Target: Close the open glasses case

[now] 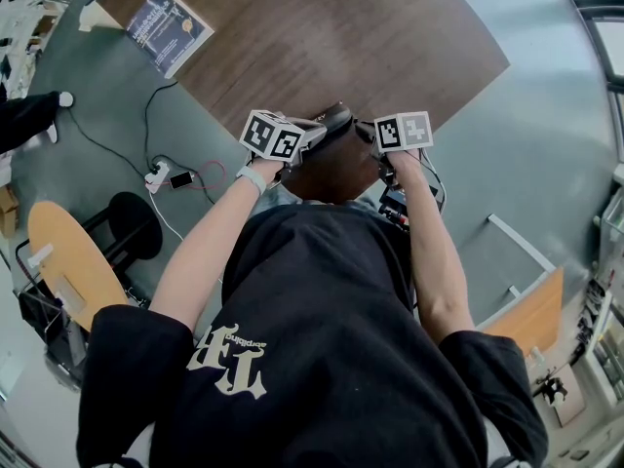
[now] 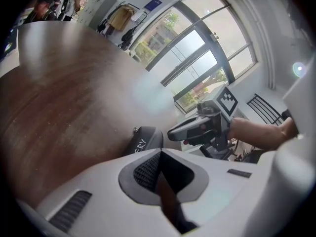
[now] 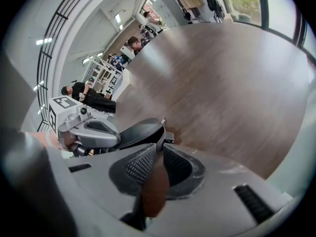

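Note:
A black glasses case [image 1: 334, 123] lies near the front edge of the brown table [image 1: 322, 37], between my two grippers. In the left gripper view the case [image 2: 146, 140] sits just beyond my left gripper [image 2: 159, 153], whose jaws are shut with nothing between them. In the right gripper view the case [image 3: 139, 132] has its lid down to a thin seam. The left gripper [image 3: 87, 129] rests against the case's far side. My right gripper [image 3: 159, 151] is shut, its tips right at the case's near end, and also shows in the left gripper view [image 2: 173, 132].
A blue booklet [image 1: 168, 29] lies at the table's far left. On the floor to the left are a power strip with cables [image 1: 161, 175], a black stool [image 1: 134, 224] and a round wooden top [image 1: 68, 261]. A wooden panel [image 1: 531, 315] stands to the right. People [image 3: 85, 96] sit far off.

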`<state>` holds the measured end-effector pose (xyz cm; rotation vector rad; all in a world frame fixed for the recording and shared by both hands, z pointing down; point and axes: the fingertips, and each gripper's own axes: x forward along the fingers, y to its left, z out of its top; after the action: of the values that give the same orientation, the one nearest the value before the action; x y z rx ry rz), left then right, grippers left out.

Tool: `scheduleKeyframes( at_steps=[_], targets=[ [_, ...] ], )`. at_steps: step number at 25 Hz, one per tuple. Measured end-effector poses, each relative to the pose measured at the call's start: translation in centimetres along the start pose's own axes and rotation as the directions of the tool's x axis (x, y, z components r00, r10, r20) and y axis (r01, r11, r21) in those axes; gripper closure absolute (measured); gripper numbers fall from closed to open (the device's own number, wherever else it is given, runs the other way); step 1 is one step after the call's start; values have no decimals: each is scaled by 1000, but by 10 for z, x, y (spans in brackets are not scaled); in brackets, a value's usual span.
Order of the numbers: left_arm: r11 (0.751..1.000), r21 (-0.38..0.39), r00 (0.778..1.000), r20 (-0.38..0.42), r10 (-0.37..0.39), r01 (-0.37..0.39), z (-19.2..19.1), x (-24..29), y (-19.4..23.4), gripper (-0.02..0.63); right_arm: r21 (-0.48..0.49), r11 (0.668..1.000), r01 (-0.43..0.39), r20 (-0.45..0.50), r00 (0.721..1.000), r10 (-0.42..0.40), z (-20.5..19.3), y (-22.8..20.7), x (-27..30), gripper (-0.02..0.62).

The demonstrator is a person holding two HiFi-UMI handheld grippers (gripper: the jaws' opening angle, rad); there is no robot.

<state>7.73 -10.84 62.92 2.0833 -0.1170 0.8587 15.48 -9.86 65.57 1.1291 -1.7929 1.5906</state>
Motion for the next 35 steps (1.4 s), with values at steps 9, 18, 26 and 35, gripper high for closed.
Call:
scheduleKeyframes(
  at_steps=[9,18,26,35],
  targets=[
    [1000,10,1000,-21,-7,8,-9,10,-8,601,-69,997,-26,158,987,37,34,25,-15,560],
    [1000,24,998,-65,-3,5,-25,18,-15,601,-130,990,-47,114,992,62,28,47,11,560],
    [1000,22,997,-82,-4,5,-32,22,-20,601,-149,989,-22,78,996,34,16,38,17,594],
    [982,160,991,-73,110,-97,-11,1,-13,601,-162,986,-51,66,996,62,8,36,14,603]
  ],
)
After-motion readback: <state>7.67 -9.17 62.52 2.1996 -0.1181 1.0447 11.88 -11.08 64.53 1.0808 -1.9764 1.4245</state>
